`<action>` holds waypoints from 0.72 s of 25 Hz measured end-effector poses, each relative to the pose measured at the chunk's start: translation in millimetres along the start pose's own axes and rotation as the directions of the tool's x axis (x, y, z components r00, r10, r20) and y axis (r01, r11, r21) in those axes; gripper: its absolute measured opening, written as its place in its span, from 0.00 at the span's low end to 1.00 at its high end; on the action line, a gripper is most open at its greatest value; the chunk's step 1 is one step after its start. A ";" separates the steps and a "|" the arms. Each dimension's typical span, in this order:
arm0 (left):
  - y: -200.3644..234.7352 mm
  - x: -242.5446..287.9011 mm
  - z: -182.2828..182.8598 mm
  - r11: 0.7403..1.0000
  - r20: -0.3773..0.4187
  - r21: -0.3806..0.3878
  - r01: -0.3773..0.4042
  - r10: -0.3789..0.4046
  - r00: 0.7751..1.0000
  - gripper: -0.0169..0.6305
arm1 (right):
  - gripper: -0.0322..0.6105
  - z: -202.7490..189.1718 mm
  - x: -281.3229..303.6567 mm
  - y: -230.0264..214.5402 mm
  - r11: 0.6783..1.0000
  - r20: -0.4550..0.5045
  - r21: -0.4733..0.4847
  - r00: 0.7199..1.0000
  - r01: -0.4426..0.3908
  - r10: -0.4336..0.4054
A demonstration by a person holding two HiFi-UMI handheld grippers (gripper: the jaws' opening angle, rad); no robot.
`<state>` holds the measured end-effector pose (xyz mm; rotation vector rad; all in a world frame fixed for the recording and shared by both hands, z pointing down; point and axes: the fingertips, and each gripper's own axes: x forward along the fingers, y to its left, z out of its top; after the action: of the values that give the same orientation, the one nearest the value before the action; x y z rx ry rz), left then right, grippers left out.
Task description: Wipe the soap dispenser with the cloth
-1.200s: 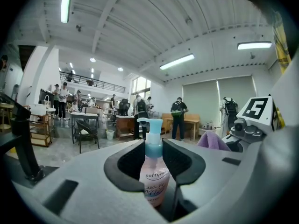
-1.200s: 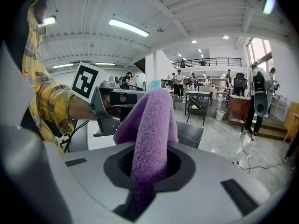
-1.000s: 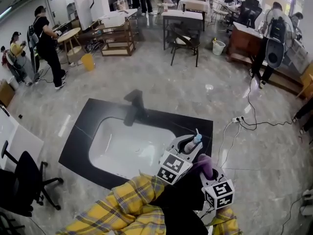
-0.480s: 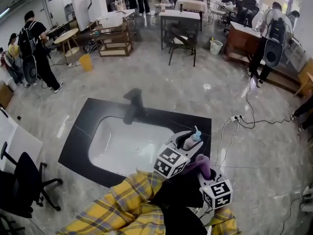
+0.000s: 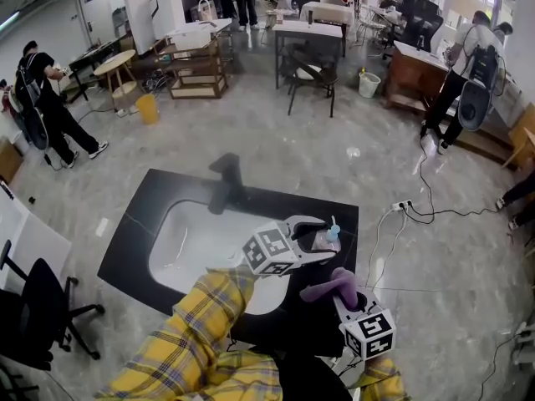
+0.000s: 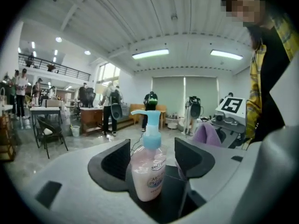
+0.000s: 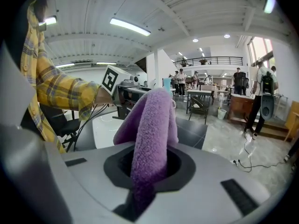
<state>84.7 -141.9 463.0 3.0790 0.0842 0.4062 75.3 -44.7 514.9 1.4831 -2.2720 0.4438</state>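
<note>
Soap dispenser point(image 6: 148, 174) stands btwn just-opened left gripper point(image 6: 153, 151) fingers, right gripper point(image 7: 149, 164) clamping cloth point(image 7: 152, 122) nearby.

The grey left gripper point(image 5: 320, 234), on a yellow plaid sleeve point(image 5: 201, 316), has just been opening its jaws; a pink pump soap bottle point(image 6: 148, 171) stands loose between them. The grey right gripper point(image 5: 338, 295) clamps a purple fleecy cloth point(image 7: 149, 125).

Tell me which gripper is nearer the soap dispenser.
Left. The left gripper has the dispenser between its jaws, which have just been opening and don't press it. The right gripper, shut on the cloth, sits apart, closer to the person.
</note>
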 end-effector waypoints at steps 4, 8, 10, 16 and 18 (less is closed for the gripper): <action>3.8 5.3 -0.8 0.999 -0.032 0.040 0.033 -0.032 0.999 0.47 | 0.11 2.0 -2.0 -6.3 1.000 0.001 0.005 1.000 -0.001 0.001; 8.6 15.6 -15.9 0.998 -0.116 0.023 0.067 -0.064 0.991 0.48 | 0.11 2.4 -1.3 -8.6 1.000 0.001 0.011 1.000 -0.004 0.004; 9.8 20.0 -22.1 0.998 -0.156 0.029 0.063 -0.057 0.986 0.48 | 0.11 3.9 -1.5 -10.0 1.000 -0.003 0.008 1.000 -0.004 0.004; 8.3 26.6 -22.8 0.997 -0.153 0.078 0.031 -0.019 0.988 0.40 | 0.11 1.4 0.0 -17.3 1.000 -0.009 0.015 1.000 -0.002 0.002; 11.0 26.9 -21.7 0.997 -0.149 0.075 0.012 -0.001 0.989 0.39 | 0.11 1.3 2.0 -17.8 1.000 -0.014 0.016 1.000 -0.007 0.007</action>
<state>105.5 -150.8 491.3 3.1171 0.1162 0.6469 90.7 -53.8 515.7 1.4761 -2.2686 0.4740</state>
